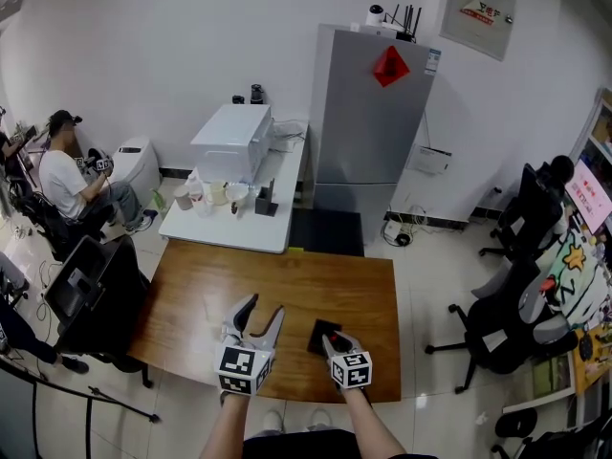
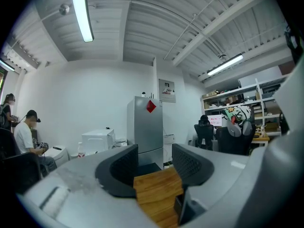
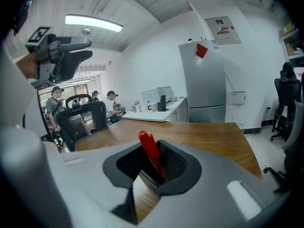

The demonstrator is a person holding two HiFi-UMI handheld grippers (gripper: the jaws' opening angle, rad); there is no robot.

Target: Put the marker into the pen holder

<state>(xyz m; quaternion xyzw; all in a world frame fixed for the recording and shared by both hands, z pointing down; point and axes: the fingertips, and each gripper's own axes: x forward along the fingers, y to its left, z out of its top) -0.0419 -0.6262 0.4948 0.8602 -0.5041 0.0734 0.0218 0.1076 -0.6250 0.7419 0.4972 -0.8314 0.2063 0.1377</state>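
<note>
A red marker stands tilted between the narrowly parted jaws of my right gripper. It rests against the right pad, with a thin dark gap on its left side. Its lower end goes down behind the wall of a black pen holder. In the head view the right gripper sits directly over the pen holder on the wooden table, near its front edge. My left gripper hovers just to the left, open and empty. The left gripper view shows only bare wood between that left gripper's jaws.
Beyond the wooden table stands a white table with cups and a white machine, next to a grey refrigerator. Black office chairs stand to the right. A person sits at far left, near a black chair.
</note>
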